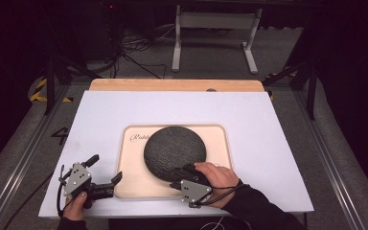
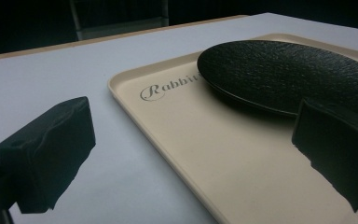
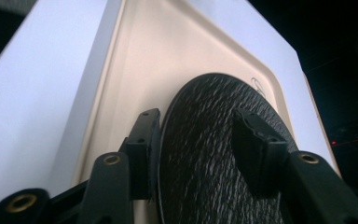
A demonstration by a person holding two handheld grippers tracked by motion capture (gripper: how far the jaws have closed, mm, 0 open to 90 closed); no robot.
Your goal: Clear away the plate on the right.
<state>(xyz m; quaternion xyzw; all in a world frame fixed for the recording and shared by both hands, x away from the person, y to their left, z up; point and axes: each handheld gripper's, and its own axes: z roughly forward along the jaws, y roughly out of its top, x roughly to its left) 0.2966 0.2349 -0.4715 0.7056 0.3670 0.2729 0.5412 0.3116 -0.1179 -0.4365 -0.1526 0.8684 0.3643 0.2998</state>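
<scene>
Right hand-held gripper (image 1: 178, 176) spread astride black plate (image 1: 175, 152) rim, plate on beige tray (image 1: 129, 177), left hand-held gripper (image 1: 106, 168) spread

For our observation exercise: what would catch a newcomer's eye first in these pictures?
First, the round black textured plate lying on the beige tray, mid-table on the pale tabletop. Next, the right claw at the plate's near edge, its jaws straddling the rim with a gap on the upper side. The left claw waits open beside the tray's left edge.
</scene>
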